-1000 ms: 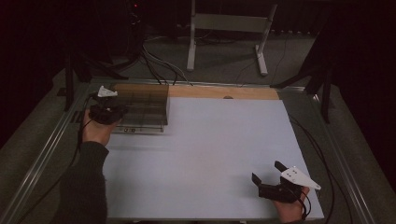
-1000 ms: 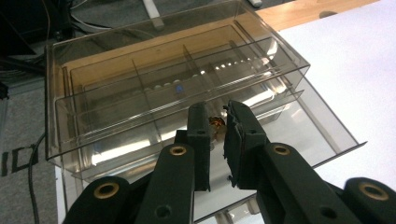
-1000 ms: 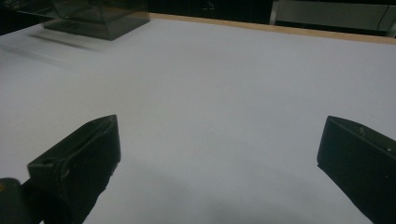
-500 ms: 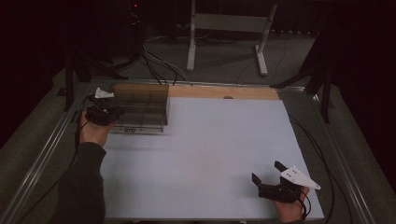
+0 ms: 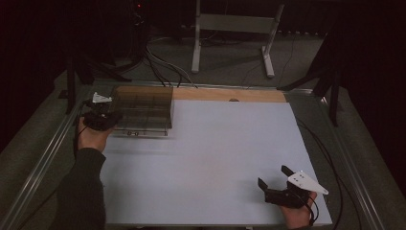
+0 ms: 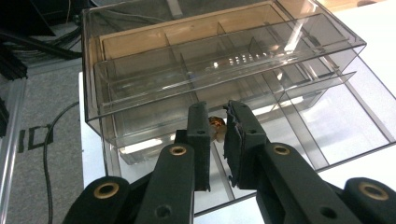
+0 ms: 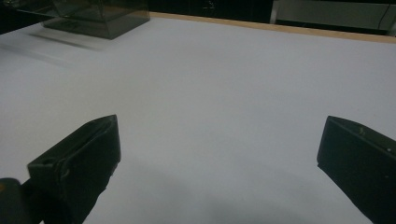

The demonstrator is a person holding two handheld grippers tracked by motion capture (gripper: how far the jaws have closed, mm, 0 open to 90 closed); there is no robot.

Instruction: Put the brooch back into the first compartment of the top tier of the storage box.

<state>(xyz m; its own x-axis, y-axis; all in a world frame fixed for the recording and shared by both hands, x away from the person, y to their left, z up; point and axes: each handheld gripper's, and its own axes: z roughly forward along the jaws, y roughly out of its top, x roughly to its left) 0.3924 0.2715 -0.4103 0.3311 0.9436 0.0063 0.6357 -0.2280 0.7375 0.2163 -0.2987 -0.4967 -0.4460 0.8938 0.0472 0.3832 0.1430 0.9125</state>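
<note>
Small brown piece (image 6: 215,123) between left gripper (image 6: 217,122) jaws

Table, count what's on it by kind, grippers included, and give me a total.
Grippers: 2, the left gripper and the right gripper
Clear divided box: 1
Small brown-and-white piece between the left jaws: 1
Total: 4
</note>
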